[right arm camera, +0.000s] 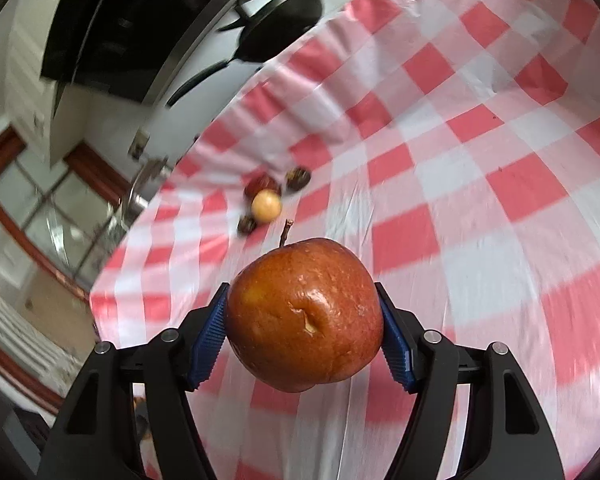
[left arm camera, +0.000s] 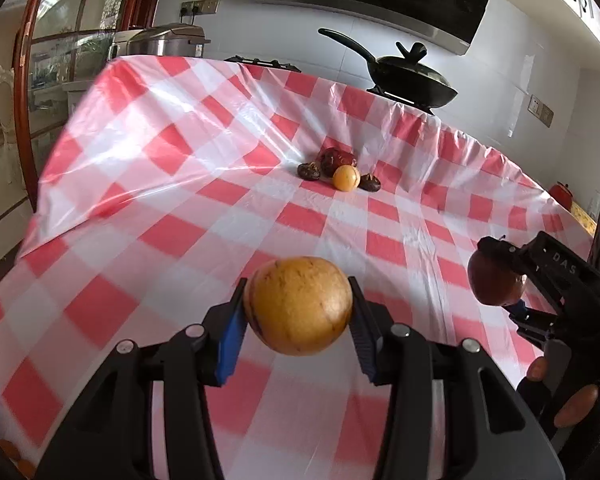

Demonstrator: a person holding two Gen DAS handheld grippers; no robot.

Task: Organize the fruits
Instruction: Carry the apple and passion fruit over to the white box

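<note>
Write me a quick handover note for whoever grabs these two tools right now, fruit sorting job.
Left tool: shut on the yellow-orange fruit, held above the checked tablecloth.
Right tool: shut on the red apple, stem pointing away from the camera, also off the cloth.
On the table: a small cluster far across the cloth, a red fruit, a small yellow fruit and two dark brown pieces beside them.
Done: both fruits picked up.
Left: set both down, probably with that cluster; no bowl or tray is in view.
</note>
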